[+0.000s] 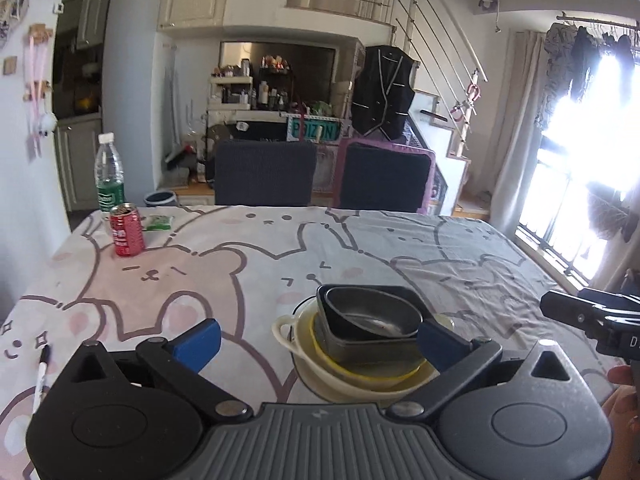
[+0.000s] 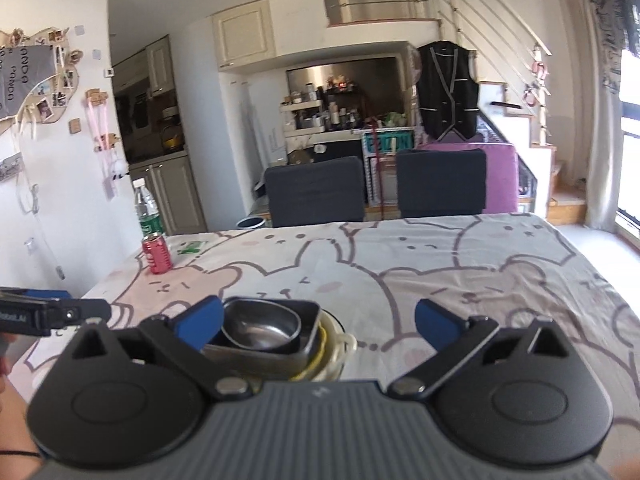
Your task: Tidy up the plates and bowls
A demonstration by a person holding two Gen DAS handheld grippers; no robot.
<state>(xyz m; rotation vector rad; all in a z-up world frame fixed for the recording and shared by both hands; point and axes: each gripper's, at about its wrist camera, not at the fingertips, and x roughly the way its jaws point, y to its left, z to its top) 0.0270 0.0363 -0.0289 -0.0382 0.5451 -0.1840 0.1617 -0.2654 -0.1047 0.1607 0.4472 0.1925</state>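
A stack of dishes stands on the table near its front edge: a cream plate with a handle (image 1: 352,384) at the bottom, a yellow-rimmed bowl (image 1: 360,364) on it, a dark rectangular dish (image 1: 360,344) in that, and a small metal bowl (image 1: 372,314) tilted on top. The stack also shows in the right wrist view (image 2: 276,336). My left gripper (image 1: 320,344) is open and empty, its right fingertip beside the stack. My right gripper (image 2: 320,326) is open and empty, its left fingertip next to the stack.
A red can (image 1: 127,230), a water bottle (image 1: 109,176) and a green packet (image 1: 158,222) stand at the far left of the table. A pen (image 1: 42,368) lies at the near left. Two dark chairs (image 1: 266,176) stand behind the table.
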